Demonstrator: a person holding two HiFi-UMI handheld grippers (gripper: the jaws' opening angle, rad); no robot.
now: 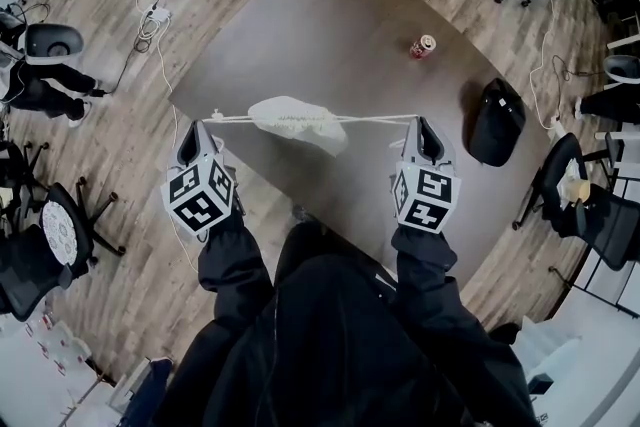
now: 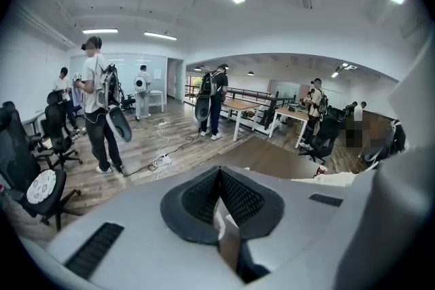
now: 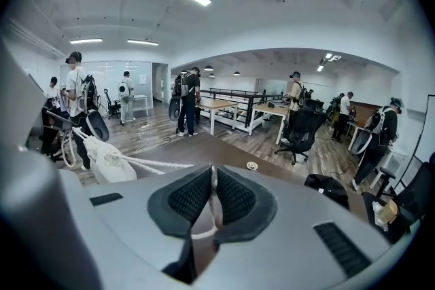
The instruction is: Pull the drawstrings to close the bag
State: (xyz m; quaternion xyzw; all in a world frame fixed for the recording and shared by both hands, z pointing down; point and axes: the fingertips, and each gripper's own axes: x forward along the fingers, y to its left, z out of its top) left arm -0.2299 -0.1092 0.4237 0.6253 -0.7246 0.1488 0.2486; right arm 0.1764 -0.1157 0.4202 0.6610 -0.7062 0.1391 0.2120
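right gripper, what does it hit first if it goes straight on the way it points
Probably the bare tabletop: the right gripper tilts down toward it, with the red can further along that line. Depth is unclear.

Right gripper (image 3: 212, 180): jaws closed on the white drawstring, the cord pinched between the black ribbed pads, a loop showing below them
Drawstring (image 3: 153, 162): white strands stretched straight from the jaws leftward to the bag
Bag (image 3: 107, 160): white, bunched, at the strands' far end
Table (image 3: 224, 148): dark brown, beyond the jaws
Backpack (image 3: 332, 188): black, at the right
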